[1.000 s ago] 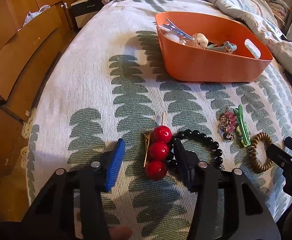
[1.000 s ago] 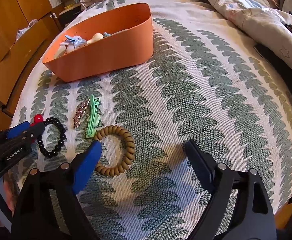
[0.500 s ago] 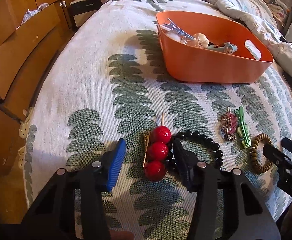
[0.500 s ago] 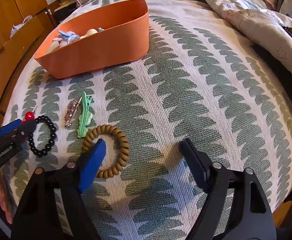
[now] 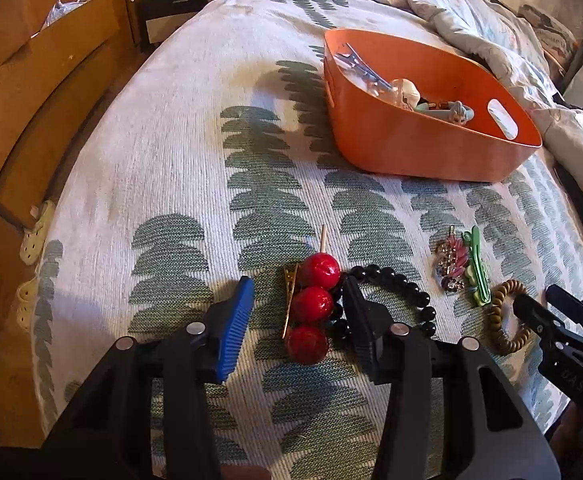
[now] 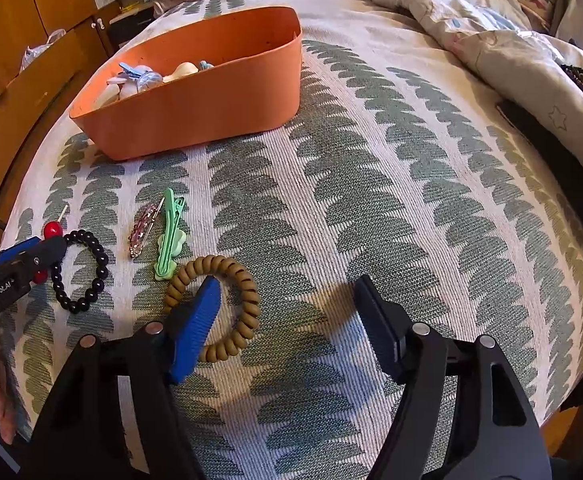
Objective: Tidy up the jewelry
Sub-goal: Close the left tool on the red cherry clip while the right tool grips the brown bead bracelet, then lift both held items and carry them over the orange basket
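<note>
A hair clip with three red balls (image 5: 311,304) lies on the bedspread between the open fingers of my left gripper (image 5: 297,304), untouched. A black bead bracelet (image 5: 395,292) lies just right of it, partly under the right finger. A pink jewelled clip (image 5: 451,266), a green clip (image 5: 477,272) and a tan coil hair tie (image 6: 215,308) lie further right. My right gripper (image 6: 283,300) is open, its left finger over the coil tie. The orange basket (image 5: 431,148) holds several pieces at the back.
A rumpled duvet (image 6: 491,36) lies at the back right of the bed. Wooden drawers (image 5: 31,92) and a nightstand (image 5: 167,8) stand off the bed's left edge. The bed's near edge runs just under both grippers.
My left gripper has edged slightly forward around the red ball clip. My right gripper has moved left and forward, so its left finger now lies over the coil hair tie.
</note>
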`<state>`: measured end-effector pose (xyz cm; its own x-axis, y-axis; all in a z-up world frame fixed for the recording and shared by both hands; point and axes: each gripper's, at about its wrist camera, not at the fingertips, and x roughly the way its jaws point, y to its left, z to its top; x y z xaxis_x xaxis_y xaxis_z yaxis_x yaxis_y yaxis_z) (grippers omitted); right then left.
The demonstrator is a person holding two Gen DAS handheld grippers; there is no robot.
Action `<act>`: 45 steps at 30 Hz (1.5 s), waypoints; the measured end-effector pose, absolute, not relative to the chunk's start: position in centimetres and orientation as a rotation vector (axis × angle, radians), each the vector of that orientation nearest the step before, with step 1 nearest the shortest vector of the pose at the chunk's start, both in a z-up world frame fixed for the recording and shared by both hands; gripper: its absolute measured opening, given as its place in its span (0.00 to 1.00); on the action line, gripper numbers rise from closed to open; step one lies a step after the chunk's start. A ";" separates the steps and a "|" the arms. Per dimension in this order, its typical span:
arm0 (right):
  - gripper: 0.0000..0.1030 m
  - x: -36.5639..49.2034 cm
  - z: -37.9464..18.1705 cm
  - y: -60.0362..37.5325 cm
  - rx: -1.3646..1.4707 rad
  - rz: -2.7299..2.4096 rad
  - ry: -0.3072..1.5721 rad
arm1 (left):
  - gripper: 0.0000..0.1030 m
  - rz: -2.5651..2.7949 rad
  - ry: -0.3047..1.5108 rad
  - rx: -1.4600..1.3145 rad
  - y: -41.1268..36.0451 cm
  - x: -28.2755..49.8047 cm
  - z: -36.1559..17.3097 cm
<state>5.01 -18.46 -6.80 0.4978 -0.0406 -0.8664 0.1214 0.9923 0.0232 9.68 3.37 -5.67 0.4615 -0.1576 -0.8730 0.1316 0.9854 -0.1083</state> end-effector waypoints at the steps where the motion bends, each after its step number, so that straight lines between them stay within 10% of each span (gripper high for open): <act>1: 0.68 5.0 -6.8 -18.5 0.085 -0.098 1.045 | 0.46 -0.177 1.075 -0.034 3.4 9.7 -5.7; 12: 0.68 5.0 -6.6 -17.9 0.080 -0.089 1.044 | 0.48 -0.156 1.066 -0.015 3.5 9.6 -5.6; 32: 0.11 5.1 -7.0 -16.9 0.045 -0.061 1.080 | 0.28 -0.156 1.073 -0.049 4.3 10.0 -5.9; 45: 0.10 5.0 -6.1 -17.5 0.078 -0.049 1.046 | 0.27 -0.152 1.064 -0.058 4.4 9.9 -5.4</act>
